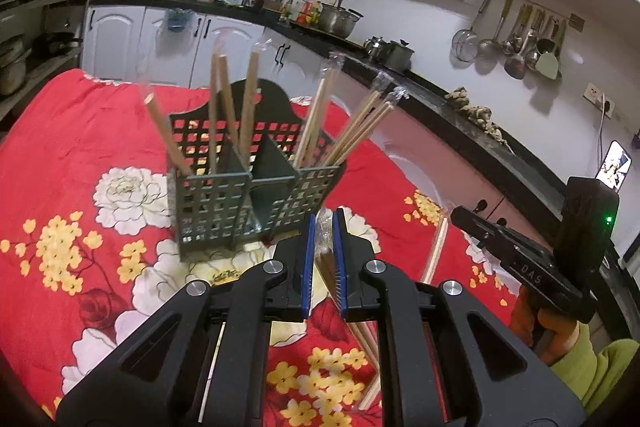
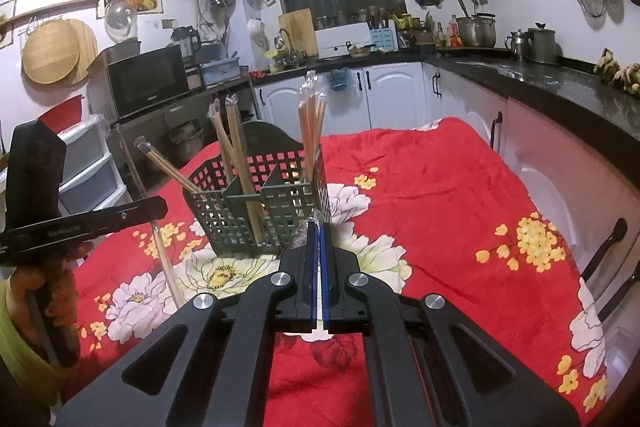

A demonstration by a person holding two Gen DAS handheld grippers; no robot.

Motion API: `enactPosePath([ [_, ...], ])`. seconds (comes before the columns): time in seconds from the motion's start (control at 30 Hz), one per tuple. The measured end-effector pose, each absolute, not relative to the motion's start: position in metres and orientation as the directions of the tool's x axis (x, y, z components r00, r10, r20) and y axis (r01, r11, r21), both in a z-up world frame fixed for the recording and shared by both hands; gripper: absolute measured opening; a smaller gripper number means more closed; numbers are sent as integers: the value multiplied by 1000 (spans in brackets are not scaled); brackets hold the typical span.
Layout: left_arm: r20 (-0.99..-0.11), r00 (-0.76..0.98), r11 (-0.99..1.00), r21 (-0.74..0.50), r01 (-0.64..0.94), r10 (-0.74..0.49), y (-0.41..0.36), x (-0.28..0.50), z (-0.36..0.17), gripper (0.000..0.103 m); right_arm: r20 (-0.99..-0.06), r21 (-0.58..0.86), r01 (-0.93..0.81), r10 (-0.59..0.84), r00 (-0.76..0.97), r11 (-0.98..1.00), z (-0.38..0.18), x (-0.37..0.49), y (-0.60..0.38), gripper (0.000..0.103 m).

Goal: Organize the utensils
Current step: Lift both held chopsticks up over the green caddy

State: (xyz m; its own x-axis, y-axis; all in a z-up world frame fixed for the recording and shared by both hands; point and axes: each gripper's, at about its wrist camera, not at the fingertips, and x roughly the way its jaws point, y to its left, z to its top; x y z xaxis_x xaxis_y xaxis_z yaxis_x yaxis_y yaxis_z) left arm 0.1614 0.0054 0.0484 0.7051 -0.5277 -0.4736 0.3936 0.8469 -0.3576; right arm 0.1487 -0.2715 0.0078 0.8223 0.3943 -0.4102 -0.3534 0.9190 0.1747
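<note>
Left wrist view: the left gripper point(image 1: 324, 223) has its jaws closed on a wrapped chopstick pair point(image 1: 325, 259) that runs down between the blue pads. Ahead stands the holder point(image 1: 224, 203), a dark grid basket with dividers, on the red flowered cloth point(image 1: 80, 155) of the tabletop. Wrapped chopsticks point(image 1: 248, 103) lean in its compartments, some left, some right. At right the right gripper point(image 1: 516, 259) shows from the side, with another wrapped pair point(image 1: 436, 247) hanging below it.

Right wrist view: the right gripper point(image 2: 320, 231) has its jaws closed on the thin wrapper point(image 2: 316, 219) of a pair. The holder point(image 2: 256, 223) sits just ahead.
</note>
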Motion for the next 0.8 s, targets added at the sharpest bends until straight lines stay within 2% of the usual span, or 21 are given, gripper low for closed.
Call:
enactPosePath([
  [0.8, -384, 715, 810, -315, 494, -585, -17, 172, 97, 5, -324, 98, -402, 411, 852, 911, 54, 139, -255, 1],
])
